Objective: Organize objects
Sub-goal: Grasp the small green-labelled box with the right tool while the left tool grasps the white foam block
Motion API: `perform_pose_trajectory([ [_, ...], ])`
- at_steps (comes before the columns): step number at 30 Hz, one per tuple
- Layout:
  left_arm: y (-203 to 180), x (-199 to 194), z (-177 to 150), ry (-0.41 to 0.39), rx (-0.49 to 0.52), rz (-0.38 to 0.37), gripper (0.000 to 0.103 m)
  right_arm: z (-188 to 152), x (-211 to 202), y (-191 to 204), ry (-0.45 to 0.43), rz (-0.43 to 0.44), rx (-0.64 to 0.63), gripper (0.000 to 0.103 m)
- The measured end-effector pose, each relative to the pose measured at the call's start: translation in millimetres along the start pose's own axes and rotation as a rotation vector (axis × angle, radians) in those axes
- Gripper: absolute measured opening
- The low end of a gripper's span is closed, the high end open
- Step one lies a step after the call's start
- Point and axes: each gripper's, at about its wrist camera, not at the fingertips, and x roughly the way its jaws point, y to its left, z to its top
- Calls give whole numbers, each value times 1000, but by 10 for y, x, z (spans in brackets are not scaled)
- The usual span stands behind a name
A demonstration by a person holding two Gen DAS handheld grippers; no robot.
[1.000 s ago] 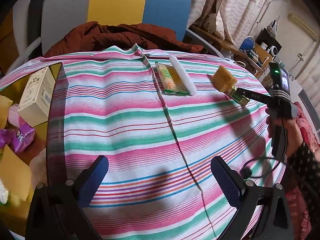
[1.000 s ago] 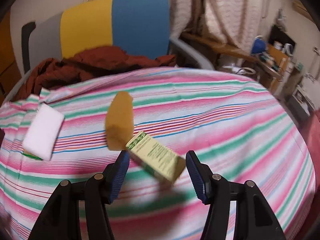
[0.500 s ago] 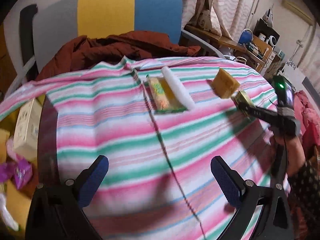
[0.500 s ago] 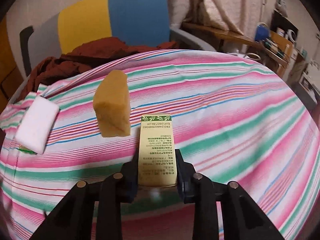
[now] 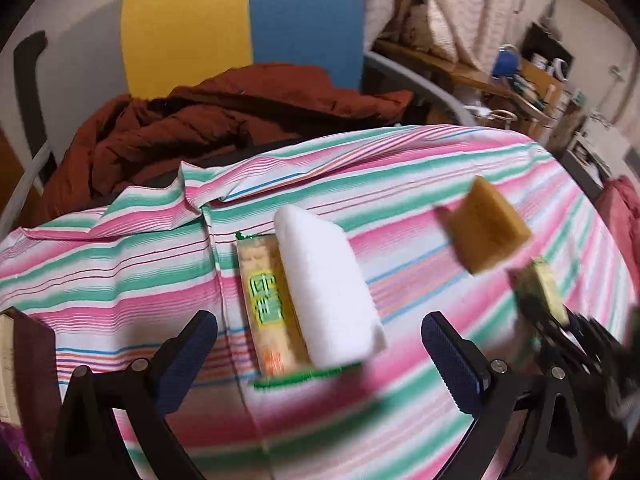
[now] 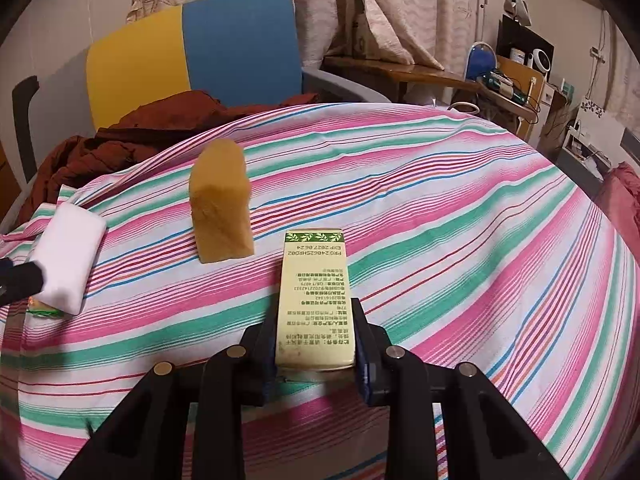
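Observation:
My right gripper [image 6: 316, 344] is shut on a pale yellow-green box [image 6: 314, 300] printed with small text, which lies lengthwise on the striped tablecloth [image 6: 460, 240]. A yellow-brown sponge [image 6: 222, 208] stands upright just beyond it to the left. Farther left a white sponge [image 6: 68, 256] lies on a snack packet [image 6: 44, 312]. In the left wrist view my left gripper [image 5: 320, 356] is open, with the white sponge [image 5: 328, 288] and the snack packet [image 5: 264, 308] just ahead of its fingers. The yellow-brown sponge [image 5: 486, 232] and the held box [image 5: 540, 288] show blurred at the right.
A chair [image 6: 240, 48] with a yellow and blue back stands behind the table, a rust-brown jacket [image 5: 208, 128] heaped on its seat. A cluttered wooden desk [image 6: 500, 80] stands at the back right. A cardboard box edge [image 5: 8, 360] shows at the far left.
My right gripper has closed on the pale box, which turned lengthwise between its fingers. My left gripper has moved up to the white sponge and snack packet, which now fill its view.

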Motion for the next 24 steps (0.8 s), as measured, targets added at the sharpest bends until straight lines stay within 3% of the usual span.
perform_pose_trajectory([
  [1,-18,53,17,2,6,14,102,-5,0,-4,-2,-2,2,30],
  [3,-83,104,21,-17,50,30,91,-13,-2,5,-7,-8,2,30],
  [5,-137,143,-19,-29,103,56,66,-11,3,13,-11,-13,0,30],
  [7,-166,140,-85,-57,152,70,60,-14,3,15,-13,-19,-1,30],
  [8,-167,111,-122,-82,169,63,45,-15,3,14,-14,-19,-1,30],
  [10,-181,60,-214,-106,197,57,30,-13,3,6,-15,-18,1,30],
  [19,-334,-378,-764,-318,343,82,20,-16,-6,-24,-20,-24,18,30],
  [24,-373,-502,-982,-357,413,96,19,-20,-43,-50,-36,-41,35,30],
])
